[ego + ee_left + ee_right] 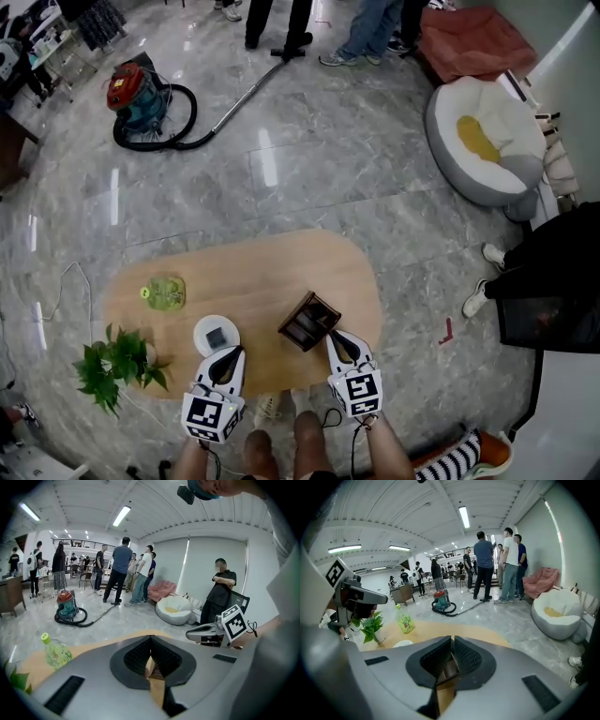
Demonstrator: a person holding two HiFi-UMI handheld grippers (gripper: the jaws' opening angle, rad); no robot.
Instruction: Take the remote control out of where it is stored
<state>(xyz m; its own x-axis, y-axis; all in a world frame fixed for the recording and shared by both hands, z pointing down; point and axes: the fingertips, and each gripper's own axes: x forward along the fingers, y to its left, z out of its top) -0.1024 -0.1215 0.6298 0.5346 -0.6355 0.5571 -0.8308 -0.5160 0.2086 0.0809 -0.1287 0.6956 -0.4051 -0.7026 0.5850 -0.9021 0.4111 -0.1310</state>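
Observation:
A dark brown storage box (309,321) lies tilted on the oval wooden table (281,272), near its front edge. Its inside looks dark and slatted, and I cannot make out the remote control in it. My right gripper (334,339) is shut and empty, its tips right beside the box's near right corner. In the right gripper view the jaws (452,640) stand together, with the box (448,668) just behind them. My left gripper (233,353) is shut and empty too, left of the box and apart from it. Its closed jaws (150,639) point over the table.
A green bottle (164,292) stands at the table's left, a round white device (216,335) close before my left gripper, and a potted plant (117,361) at the left front edge. A vacuum cleaner (136,98), several standing people and a white beanbag (487,141) are on the floor beyond.

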